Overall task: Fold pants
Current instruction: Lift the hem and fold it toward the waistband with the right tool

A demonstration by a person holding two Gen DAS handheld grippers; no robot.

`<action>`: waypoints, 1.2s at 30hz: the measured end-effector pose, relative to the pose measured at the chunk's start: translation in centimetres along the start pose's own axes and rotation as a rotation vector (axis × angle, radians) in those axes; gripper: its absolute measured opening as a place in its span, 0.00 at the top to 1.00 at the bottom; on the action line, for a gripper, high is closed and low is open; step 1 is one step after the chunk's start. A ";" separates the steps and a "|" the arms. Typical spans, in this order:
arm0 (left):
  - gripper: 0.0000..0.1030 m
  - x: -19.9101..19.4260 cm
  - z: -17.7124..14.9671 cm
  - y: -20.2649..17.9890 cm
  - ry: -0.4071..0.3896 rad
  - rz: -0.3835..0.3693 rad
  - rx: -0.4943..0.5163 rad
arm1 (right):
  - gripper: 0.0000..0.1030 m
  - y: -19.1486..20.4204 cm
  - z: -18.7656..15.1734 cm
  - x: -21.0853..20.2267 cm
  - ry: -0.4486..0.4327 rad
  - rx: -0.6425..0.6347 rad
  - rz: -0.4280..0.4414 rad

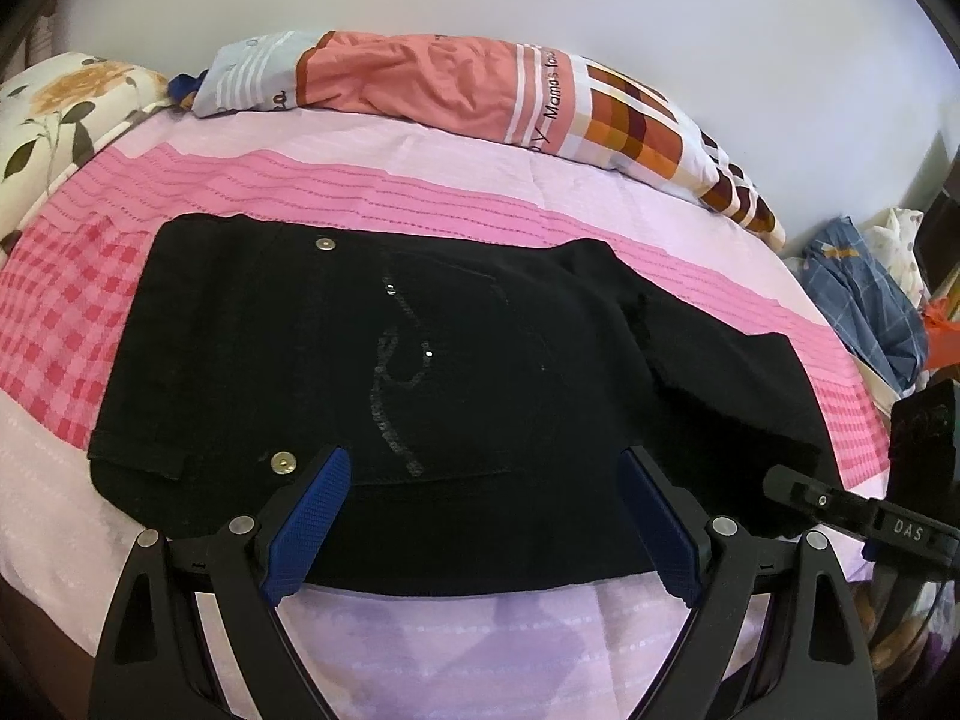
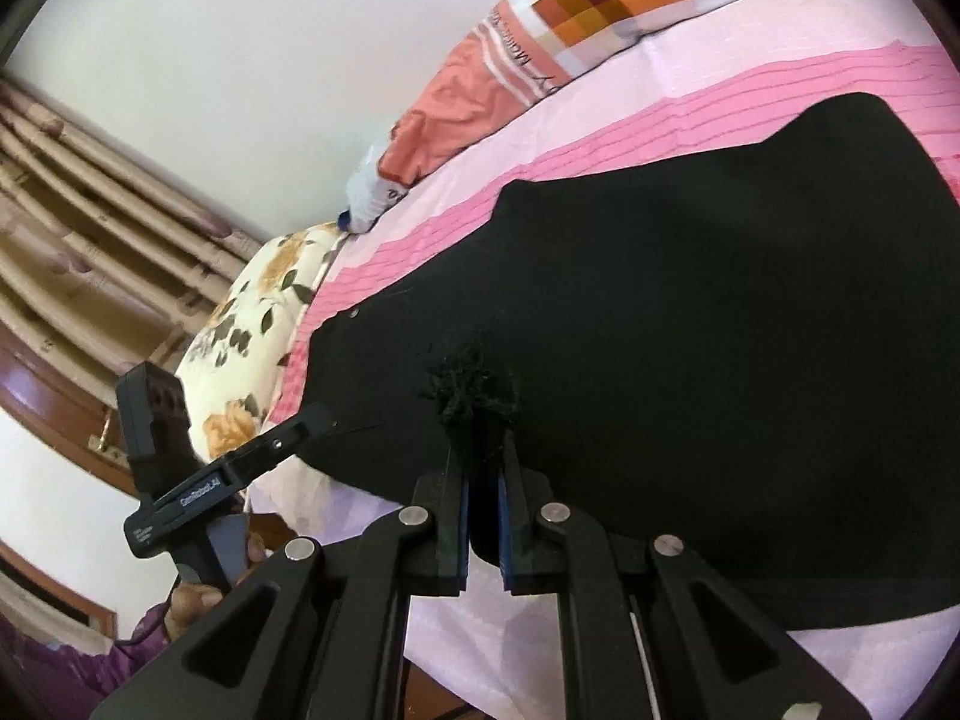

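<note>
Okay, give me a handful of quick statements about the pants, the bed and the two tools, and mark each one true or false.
1. The black pants lie on a pink bedspread. True.
2. The left tool is clamped shut on the pants. False: its jaws stand wide open, pinching nothing.
3. The right tool is shut on a frayed bit of the pants. True.
4. The pants have no metal buttons. False: a round metal button shows near the left tool.
5. A pillow with an orange checked pattern lies beyond the pants. True.
</note>
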State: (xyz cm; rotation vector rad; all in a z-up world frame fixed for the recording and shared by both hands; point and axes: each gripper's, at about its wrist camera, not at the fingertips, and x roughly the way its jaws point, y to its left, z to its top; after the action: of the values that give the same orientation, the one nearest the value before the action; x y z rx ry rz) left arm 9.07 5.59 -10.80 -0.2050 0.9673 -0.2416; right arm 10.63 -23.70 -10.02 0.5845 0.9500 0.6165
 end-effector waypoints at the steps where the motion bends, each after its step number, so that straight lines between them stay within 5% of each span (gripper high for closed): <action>1: 0.12 0.1 -0.1 -0.2 0.003 0.002 0.005 | 0.91 0.1 -0.1 0.4 0.010 -0.011 -0.009; 6: 0.13 0.7 -0.2 -1.0 0.026 -0.002 0.022 | 0.84 -0.8 -0.7 2.4 0.077 0.000 0.034; 9: 0.12 0.5 -0.2 -1.4 0.023 -0.003 0.035 | 0.56 -0.8 -0.2 1.4 0.090 0.041 0.158; 13: 0.12 0.1 0.6 -2.0 0.007 -0.030 0.046 | 0.54 -1.9 1.5 -3.6 -0.034 0.083 0.220; 20: 0.12 0.7 1.5 -5.4 0.009 -0.127 0.102 | 0.54 -6.5 2.4 -10.8 -0.152 0.083 0.036; 25: 0.12 2.9 0.9 -8.5 0.054 -0.172 0.156 | 0.54 -8.6 2.0 -9.8 -0.136 0.074 -0.006; 27: 0.12 4.3 0.5 -9.5 0.070 -0.164 0.196 | 0.56 -10.4 1.4 -7.8 -0.073 0.089 -0.061; 30: 0.13 7.1 -0.3 -10.2 0.150 -0.020 0.273 | 0.61 -10.8 1.9 -8.6 -0.087 0.111 -0.036; 36: 0.13 4.6 0.6 -10.2 0.030 -0.085 0.210 | 0.60 -9.4 5.8 -10.9 -0.169 -0.002 -0.078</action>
State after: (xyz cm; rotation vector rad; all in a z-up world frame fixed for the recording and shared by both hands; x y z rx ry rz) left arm 10.94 -5.47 -11.22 -0.0498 0.9565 -0.4228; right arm 12.95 -38.83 -7.83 0.5859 0.8089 0.4902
